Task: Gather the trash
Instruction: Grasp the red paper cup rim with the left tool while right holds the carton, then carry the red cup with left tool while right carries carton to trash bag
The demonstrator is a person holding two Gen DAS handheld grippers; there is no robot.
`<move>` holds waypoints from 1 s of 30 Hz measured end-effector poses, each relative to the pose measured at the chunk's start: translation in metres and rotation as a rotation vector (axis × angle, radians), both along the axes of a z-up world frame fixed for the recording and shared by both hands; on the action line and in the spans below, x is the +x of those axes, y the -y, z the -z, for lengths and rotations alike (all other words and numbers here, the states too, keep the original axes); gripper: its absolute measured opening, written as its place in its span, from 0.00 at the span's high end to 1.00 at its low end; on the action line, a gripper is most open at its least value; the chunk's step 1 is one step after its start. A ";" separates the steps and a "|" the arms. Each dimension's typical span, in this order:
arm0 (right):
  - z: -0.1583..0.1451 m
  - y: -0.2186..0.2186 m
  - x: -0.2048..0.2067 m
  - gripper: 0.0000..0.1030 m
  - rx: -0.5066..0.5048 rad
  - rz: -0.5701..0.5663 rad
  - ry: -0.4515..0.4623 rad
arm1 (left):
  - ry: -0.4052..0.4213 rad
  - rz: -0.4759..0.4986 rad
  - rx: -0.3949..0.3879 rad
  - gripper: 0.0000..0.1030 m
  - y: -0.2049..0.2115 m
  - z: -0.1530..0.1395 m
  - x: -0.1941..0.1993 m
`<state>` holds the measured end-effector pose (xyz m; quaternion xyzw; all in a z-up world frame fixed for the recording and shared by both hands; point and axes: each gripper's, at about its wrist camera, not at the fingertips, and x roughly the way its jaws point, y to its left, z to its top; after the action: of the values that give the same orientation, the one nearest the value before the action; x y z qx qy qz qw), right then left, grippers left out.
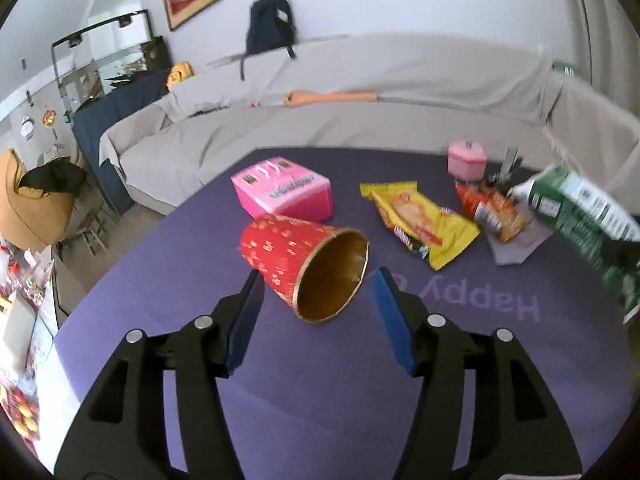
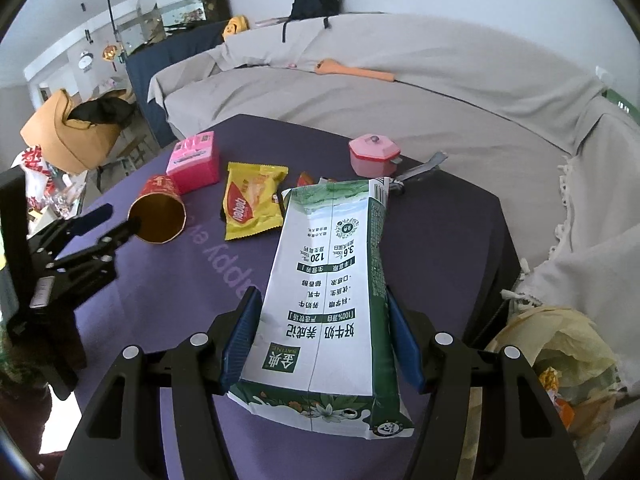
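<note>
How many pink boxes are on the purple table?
2: a pink carton behind the tipped red cup, and a small lidded pink box at the far edge. Others may be hidden.

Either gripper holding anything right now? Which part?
The right gripper clamps the milk carton across its side walls near the base. The left gripper is open and empty, near the red cup.

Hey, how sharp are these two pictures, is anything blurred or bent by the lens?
Left wrist view: the green carton at the right edge is smeared by motion blur and the sofa is soft, while the red cup is fairly clear. Right wrist view: sharper, the carton's print is readable. Both views: fisheye lens curves the table edge and darkens the corners.
</note>
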<state>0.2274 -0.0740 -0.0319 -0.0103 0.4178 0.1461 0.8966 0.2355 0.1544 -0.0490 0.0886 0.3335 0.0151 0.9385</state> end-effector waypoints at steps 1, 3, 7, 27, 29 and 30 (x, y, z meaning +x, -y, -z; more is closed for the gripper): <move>0.001 -0.001 0.001 0.43 -0.006 0.000 -0.004 | -0.032 0.002 0.004 0.48 0.000 0.004 0.007; 0.003 -0.003 0.004 0.43 -0.019 0.001 -0.009 | -0.051 -0.003 -0.012 0.48 -0.003 0.006 0.019; 0.006 -0.007 0.009 0.43 -0.030 0.000 -0.018 | -0.024 -0.041 -0.007 0.78 -0.012 0.003 0.036; -0.076 0.018 -0.025 0.43 0.020 -0.001 0.177 | 0.101 0.082 -0.229 0.97 0.009 -0.113 -0.018; -0.085 0.031 -0.033 0.43 0.023 0.017 0.199 | 0.111 0.120 -0.246 0.97 0.025 -0.127 -0.026; -0.090 0.041 -0.038 0.43 0.026 0.032 0.210 | 0.110 0.134 -0.254 0.97 0.032 -0.131 -0.028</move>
<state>0.1891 -0.1147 0.0577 -0.0074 0.3195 0.1354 0.9378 0.2077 0.1226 0.0820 -0.0098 0.2740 -0.0850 0.9579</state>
